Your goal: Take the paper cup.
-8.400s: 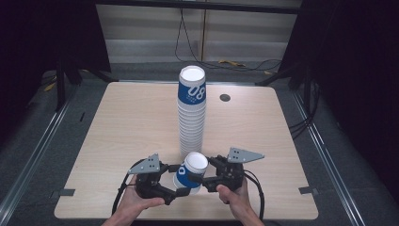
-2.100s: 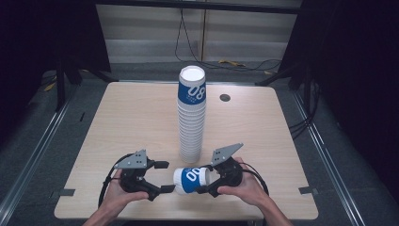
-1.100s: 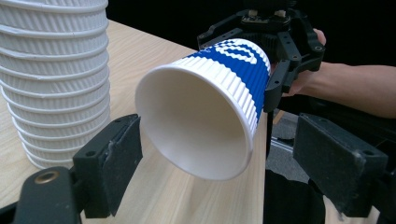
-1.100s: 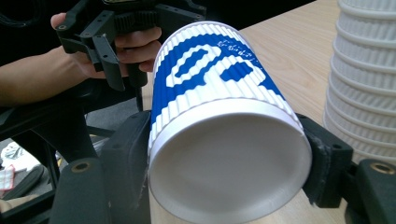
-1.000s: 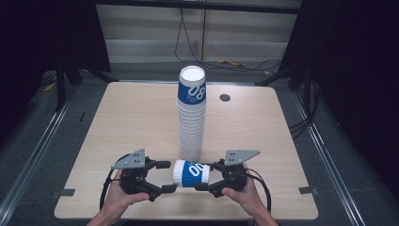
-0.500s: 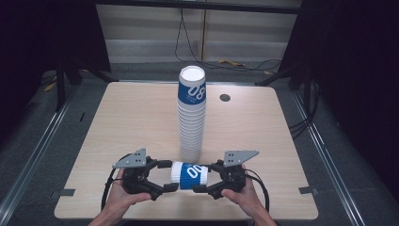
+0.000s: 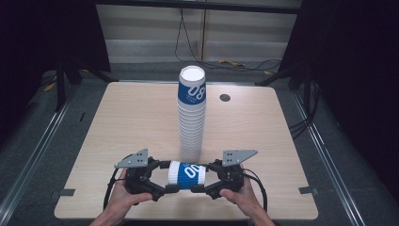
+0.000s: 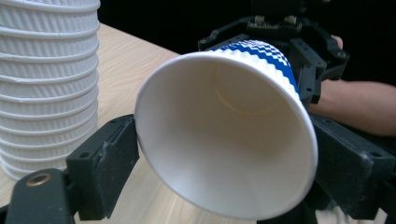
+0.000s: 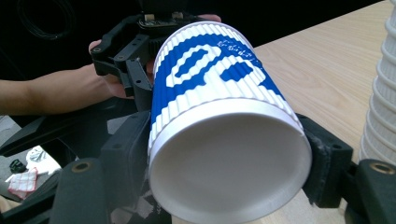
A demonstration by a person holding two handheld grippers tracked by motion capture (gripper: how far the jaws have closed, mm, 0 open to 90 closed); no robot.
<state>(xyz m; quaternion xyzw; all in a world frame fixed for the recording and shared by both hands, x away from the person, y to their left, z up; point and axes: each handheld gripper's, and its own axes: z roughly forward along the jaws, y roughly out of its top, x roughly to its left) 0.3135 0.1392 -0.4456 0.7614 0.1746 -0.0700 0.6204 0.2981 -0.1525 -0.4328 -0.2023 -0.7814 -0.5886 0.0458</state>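
Observation:
A blue-and-white ribbed paper cup (image 7: pixel 187 174) lies on its side just above the table's front edge, held between both grippers. My left gripper (image 7: pixel 168 177) is shut on its rim end; in the left gripper view the cup's open mouth (image 8: pixel 224 140) faces me between the jaws of that gripper (image 8: pixel 226 161). My right gripper (image 7: pixel 206 178) is shut on the base end; the cup's white bottom (image 9: pixel 229 163) sits between the jaws of the right gripper (image 9: pixel 226 158). A tall stack of the same cups (image 7: pixel 192 117) stands upright right behind.
The light wooden table (image 7: pixel 117 122) has a round cable hole (image 7: pixel 225 98) at the back right. The stack's ribbed side (image 8: pixel 46 84) is close on the left of the left gripper view and at the right edge (image 9: pixel 383 116) of the right gripper view. Cables lie on the floor beyond.
The cup, upright between the grippers at first, has been tipped over to lie sideways, mouth toward the left gripper. Over the last second it has only shifted slightly left.

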